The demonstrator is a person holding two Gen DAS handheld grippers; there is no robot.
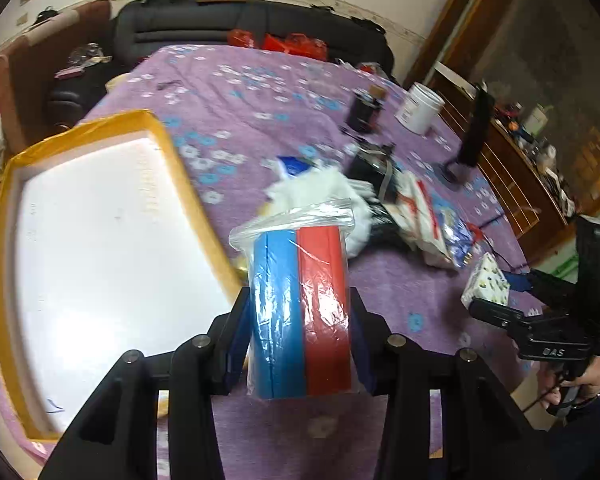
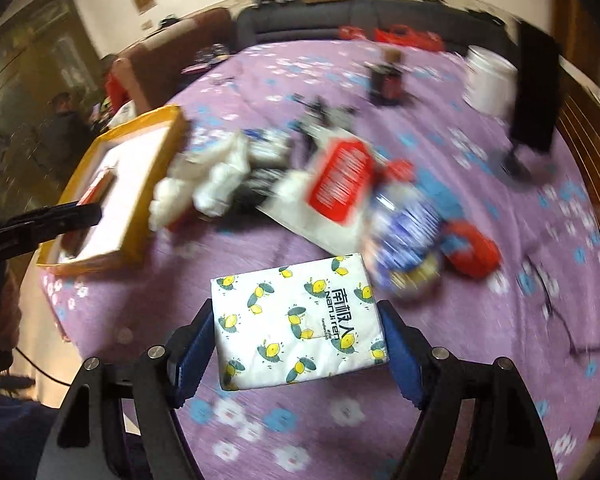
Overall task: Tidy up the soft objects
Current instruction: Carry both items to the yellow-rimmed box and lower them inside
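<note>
My left gripper (image 1: 299, 294) is shut on a clear bag of blue and red foam blocks (image 1: 300, 300), held upright just right of the yellow-rimmed box (image 1: 4, 240) with its white floor. In the right wrist view my right gripper (image 2: 298, 320) is shut on a white tissue pack with a lemon print (image 2: 300, 320), its blue pads (image 2: 198, 340) pressing both short sides above the purple cloth. The same tissue pack (image 1: 486, 284) and right gripper (image 1: 496, 300) show at the far right of the left wrist view. Over the yellow-rimmed box (image 2: 168, 152) I see the left gripper (image 2: 80, 212).
On the purple flowered cloth (image 2: 500, 360) lies a pile: white fluffy bags (image 2: 204, 184), a red-and-white bag (image 2: 340, 184), a blue patterned packet (image 2: 408, 224), a red item (image 2: 472, 248). Further back stand a dark bottle (image 2: 386, 80), a white jar (image 2: 488, 80) and a black stand (image 2: 536, 92).
</note>
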